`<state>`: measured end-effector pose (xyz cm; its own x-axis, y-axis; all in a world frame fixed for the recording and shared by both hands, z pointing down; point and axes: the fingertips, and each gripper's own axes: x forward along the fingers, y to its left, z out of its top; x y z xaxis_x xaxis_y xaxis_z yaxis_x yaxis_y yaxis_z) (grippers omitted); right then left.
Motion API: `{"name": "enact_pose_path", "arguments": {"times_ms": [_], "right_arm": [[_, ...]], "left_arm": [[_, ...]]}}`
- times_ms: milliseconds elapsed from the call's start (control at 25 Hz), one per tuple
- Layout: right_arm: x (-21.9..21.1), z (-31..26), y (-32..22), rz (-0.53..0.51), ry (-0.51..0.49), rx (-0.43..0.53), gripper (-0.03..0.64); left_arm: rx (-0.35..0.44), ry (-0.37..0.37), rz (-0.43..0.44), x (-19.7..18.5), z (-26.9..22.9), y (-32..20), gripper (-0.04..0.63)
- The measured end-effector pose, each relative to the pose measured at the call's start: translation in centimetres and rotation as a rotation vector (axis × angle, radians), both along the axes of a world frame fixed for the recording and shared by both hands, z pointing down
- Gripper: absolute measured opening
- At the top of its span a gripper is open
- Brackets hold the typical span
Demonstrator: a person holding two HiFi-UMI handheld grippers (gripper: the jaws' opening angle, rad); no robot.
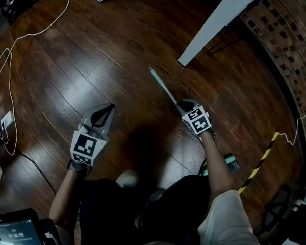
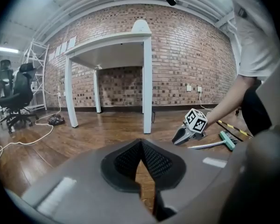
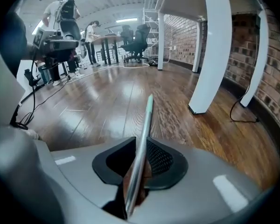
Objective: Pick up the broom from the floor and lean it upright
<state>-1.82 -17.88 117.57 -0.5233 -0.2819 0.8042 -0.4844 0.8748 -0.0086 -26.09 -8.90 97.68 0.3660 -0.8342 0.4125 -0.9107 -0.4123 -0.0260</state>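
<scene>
Right tool (image 1: 184,106): the jaws stand partly apart and straddle the broom (image 1: 163,86) handle. In the right gripper view the handle (image 3: 147,120) runs up between the pads, with a dark gap on one side and floor showing on the other, so the pads do not clamp it. The tool points steeply down at the floor (image 1: 117,50).

Left tool (image 1: 109,107): the jaws are drawn together at the tips with nothing between them. In the left gripper view only floorboards show through the narrow slot (image 2: 141,141) below the tips. This tool is held low, well apart from the broom.

The broom lies along the wooden floor. Its teal brush head (image 1: 231,162) is just beside the person's right leg, and the free end of the handle points toward the foot of a white table leg (image 1: 219,19). The left gripper view shows it flat on the boards (image 2: 210,144), the right tool (image 2: 176,140) over its handle.

Surroundings: a brick wall (image 1: 290,34) bounds the floor at the right. A yellow-and-black strip (image 1: 260,162) lies near the brush head, and a white cable (image 1: 20,37) trails across the far left of the floor.
</scene>
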Motion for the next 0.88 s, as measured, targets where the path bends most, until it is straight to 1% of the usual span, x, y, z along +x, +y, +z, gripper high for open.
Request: {"name": "enact_pose_path", "arguments": {"times_ms": [40,200,360,480,560,640,680,720,880], "right_arm": [[0.1,0.8,-0.2,-0.004,0.019,-0.013,0.092],[-0.1,2.7,-0.7,-0.013,0.065,-0.049,0.105],[-1.2,4.1,-0.5,-0.036,0.074,-0.085,0.126],[-1.8,5.2,-0.5,-0.025,0.080,-0.108,0.153],[-2.0,5.5,-0.5,-0.021,0.089,-0.104,0.167],[-2.2,5.4,-0.5,-0.019,0.087,-0.095,0.165],[-2.2,5.3,-0.4,-0.018,0.085,-0.092,0.153],[-2.2,5.3,-0.3,-0.016,0.084,-0.090,0.118],[-1.8,5.3,-0.2,0.000,0.080,-0.094,0.110]], "left_arm": [[-0.007,-0.003,0.005,0.1,0.3,0.2,0.002],[-0.035,-0.015,0.028,0.4,1.3,1.1,0.002],[-0.050,-0.019,0.050,1.2,1.6,1.4,0.002],[-0.051,-0.025,0.064,1.5,1.6,1.6,0.002],[-0.055,-0.030,0.067,1.5,1.7,1.7,0.002],[-0.059,-0.032,0.067,1.4,1.7,1.6,0.002],[-0.061,-0.031,0.065,1.3,1.7,1.5,0.002],[-0.062,-0.030,0.064,1.3,1.7,1.5,0.002],[-0.058,-0.033,0.066,1.8,1.6,1.4,0.002]]}}
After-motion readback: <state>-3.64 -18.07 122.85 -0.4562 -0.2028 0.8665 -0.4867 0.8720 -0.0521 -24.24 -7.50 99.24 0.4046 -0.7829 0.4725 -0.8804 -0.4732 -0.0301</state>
